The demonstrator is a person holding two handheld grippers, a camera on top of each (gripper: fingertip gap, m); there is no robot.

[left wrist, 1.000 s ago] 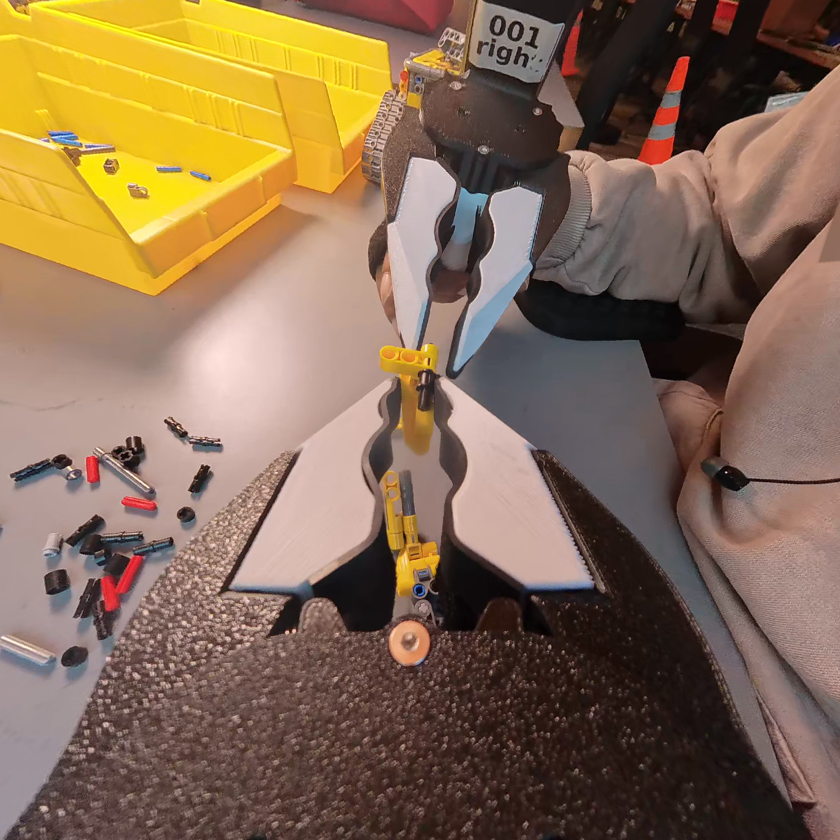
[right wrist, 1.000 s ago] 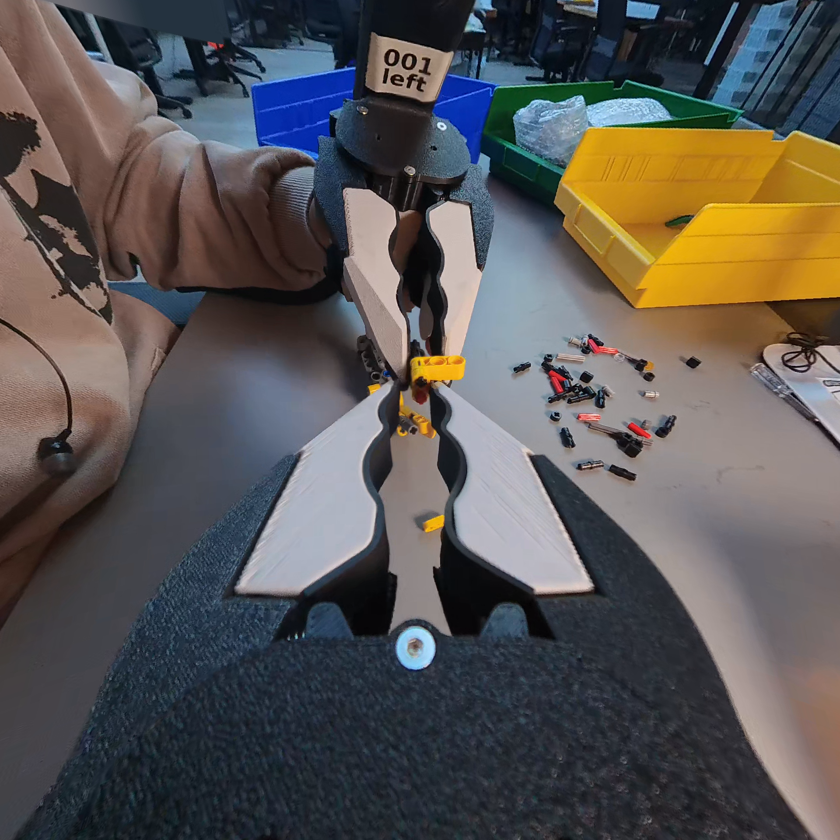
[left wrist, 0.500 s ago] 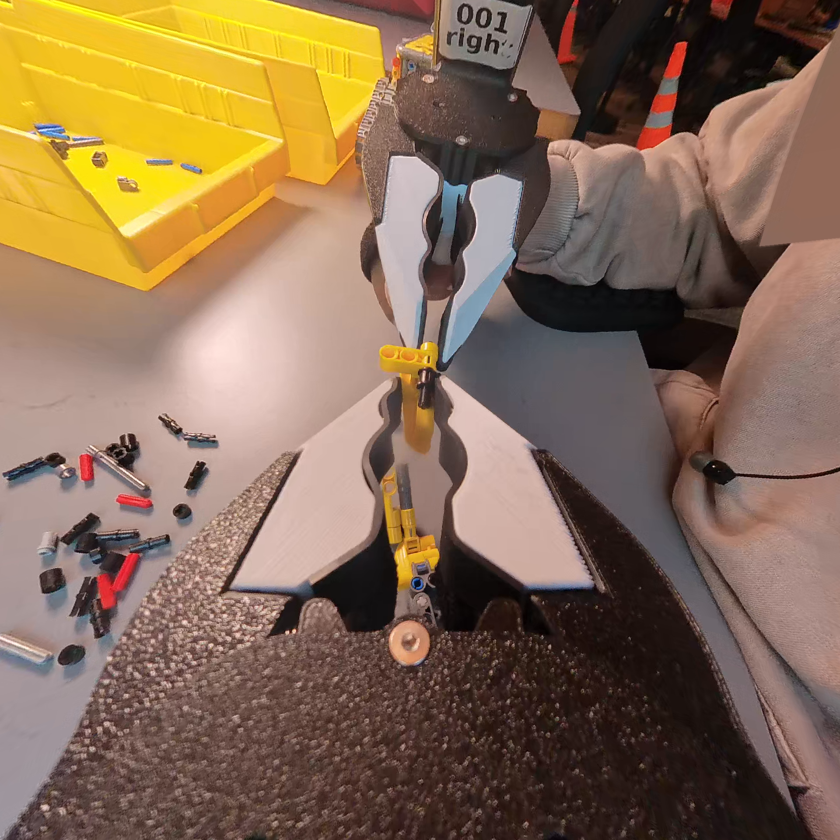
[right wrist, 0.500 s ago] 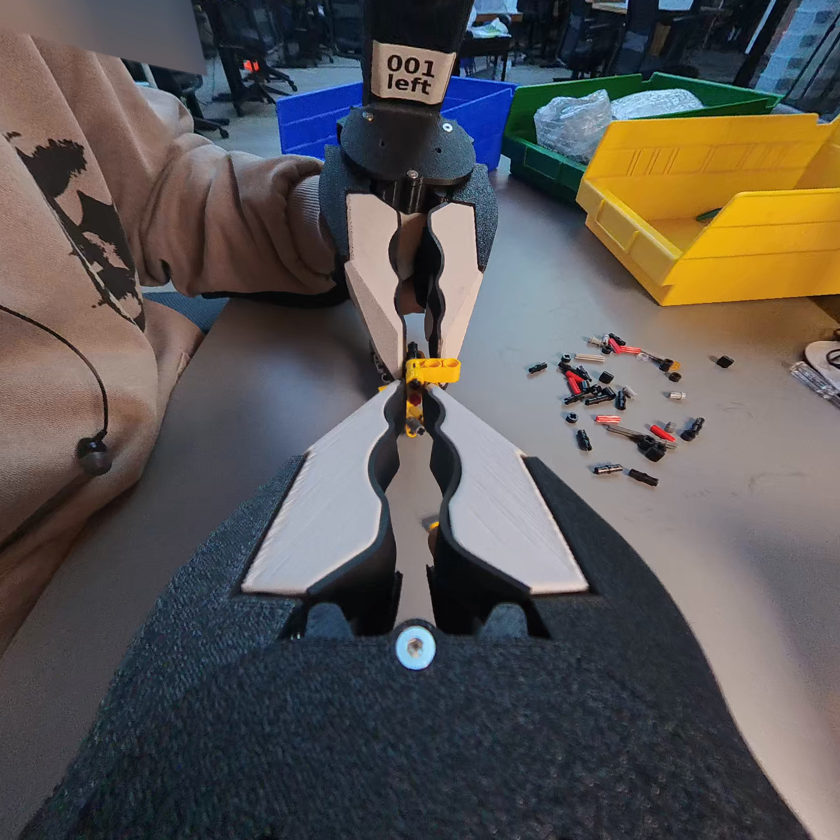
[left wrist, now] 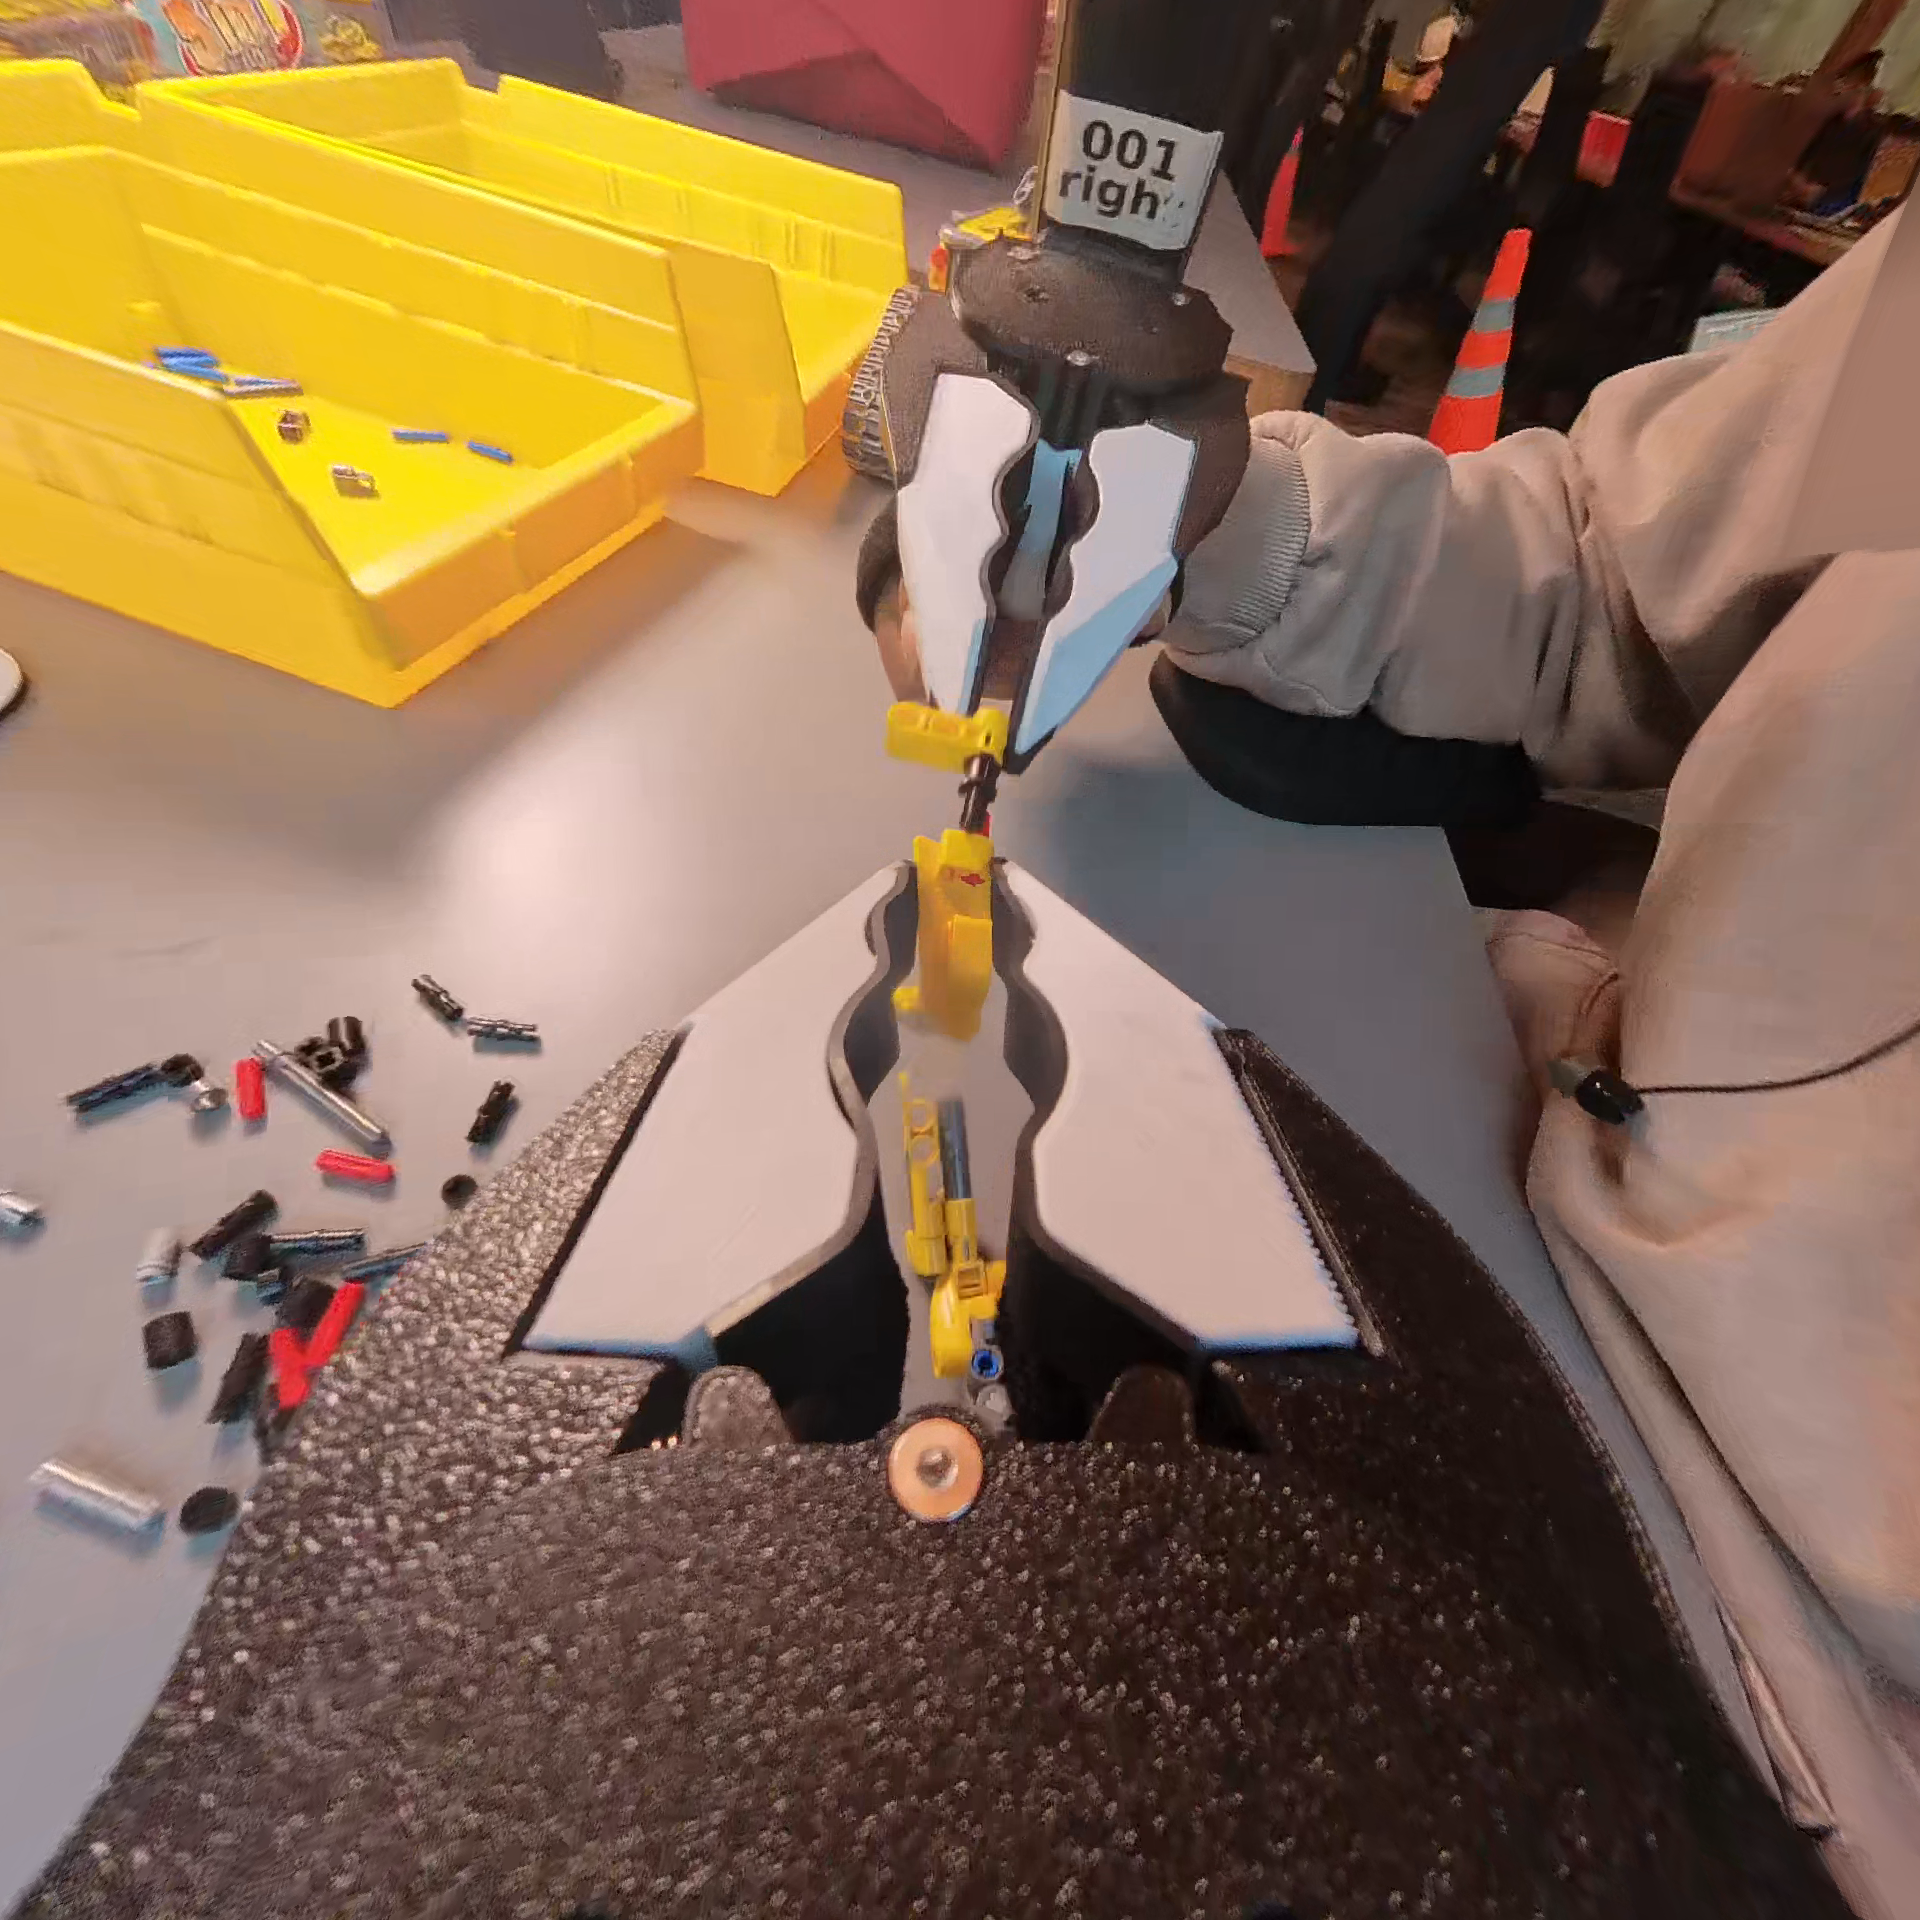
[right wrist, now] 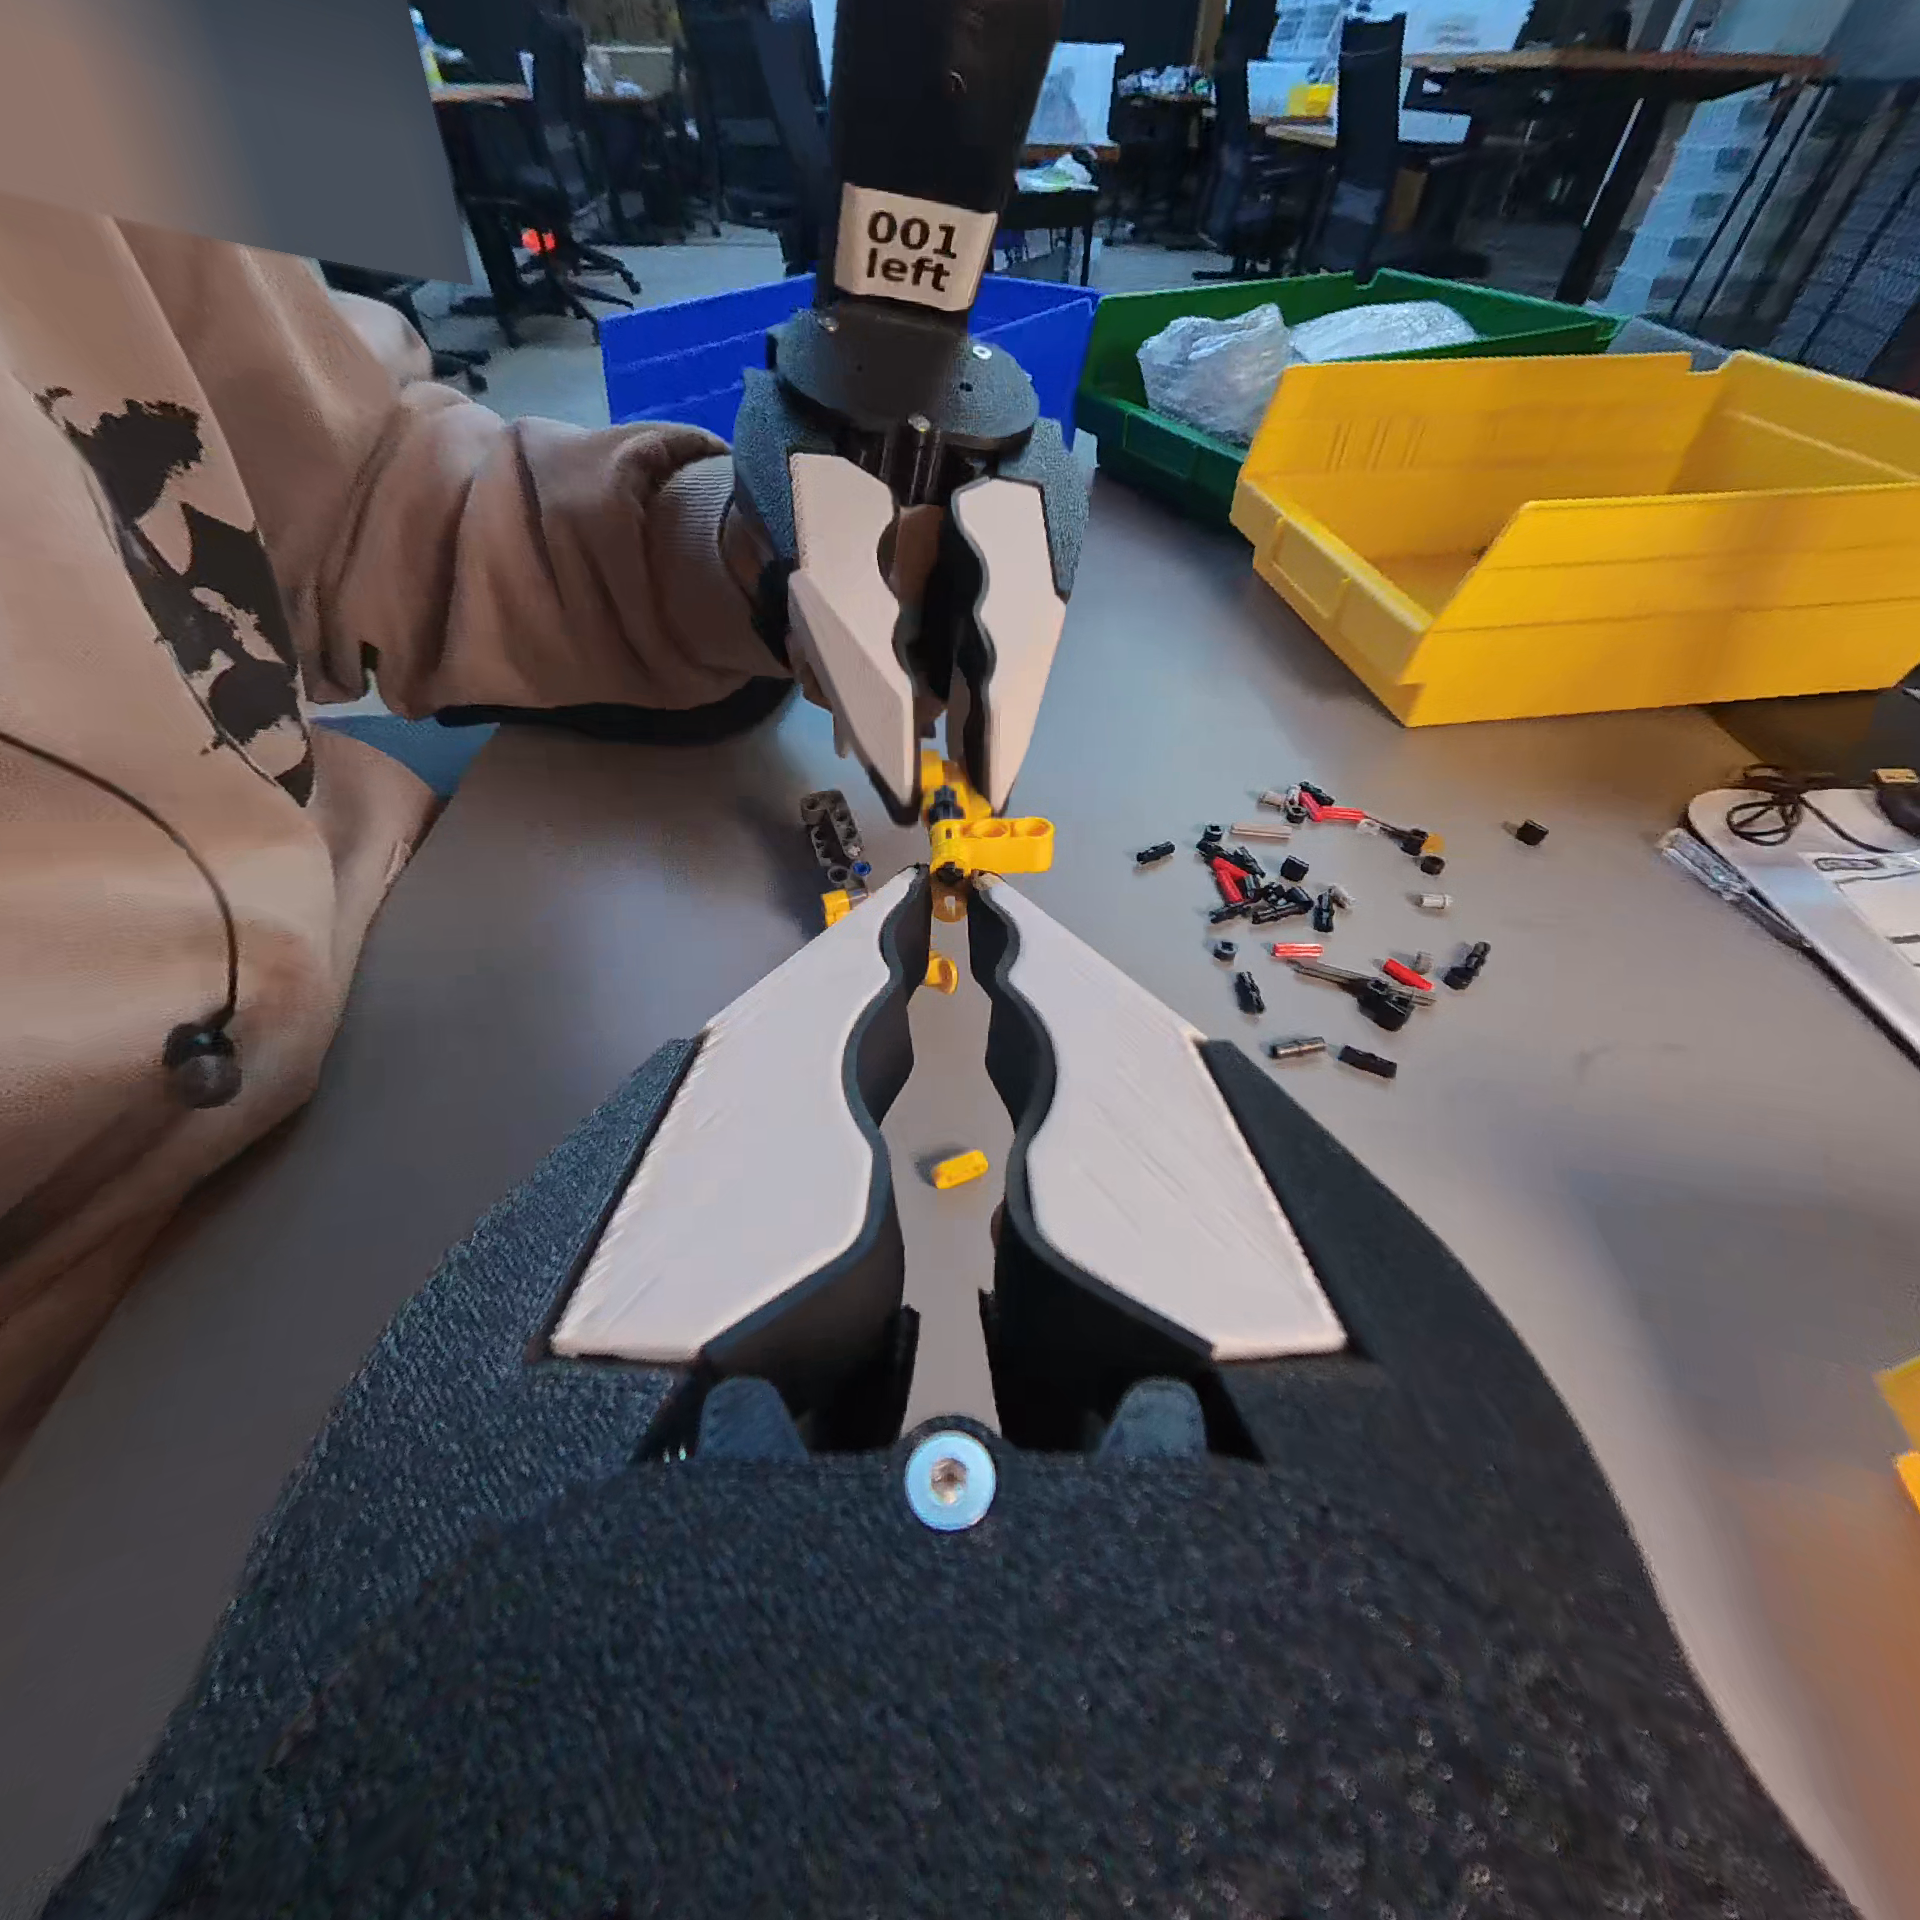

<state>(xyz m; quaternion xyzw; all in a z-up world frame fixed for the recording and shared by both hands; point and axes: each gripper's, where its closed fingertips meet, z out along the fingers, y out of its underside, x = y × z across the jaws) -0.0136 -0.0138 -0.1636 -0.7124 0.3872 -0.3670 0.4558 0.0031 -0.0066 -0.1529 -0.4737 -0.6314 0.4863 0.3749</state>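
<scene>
My left gripper (left wrist: pixel 953 871) is nearly closed, its tips pinching a narrow yellow Technic piece (left wrist: pixel 948 935) held clear of the table. My right gripper (right wrist: pixel 948 883) meets it tip to tip, all but closed on a short yellow beam with holes (right wrist: pixel 1003 831) that carries a black pin (left wrist: pixel 977 795). The pin points at the top of the narrow piece. I cannot tell whether they touch.

Both holds are only at my fingertips, on small smooth plastic. I judge that any sideways push could twist the beam in my right grip or pop it free. If the pin is off line with its hole, pressing harder would likely lever the narrow piece out of my left grip. A dropped part could land among other yellow parts: a longer yellow assembly (left wrist: pixel 951 1247) lies under my left fingers, and a small yellow connector (right wrist: pixel 958 1169) under my right.

The grey table (left wrist: pixel 520 831) is smooth and matte. In the left wrist view, loose black and red pins (left wrist: pixel 281 1195) are scattered at 8 o'clock and yellow bins (left wrist: pixel 416 582) stand at 10. In the right wrist view, a blue bin (right wrist: pixel 686 353) is at 11, a green bin (right wrist: pixel 1174 436) at 1, and papers (right wrist: pixel 1849 914) at 3. Behind are office chairs (right wrist: pixel 540 229), and the left wrist view shows an orange traffic cone (left wrist: pixel 1481 353).
</scene>
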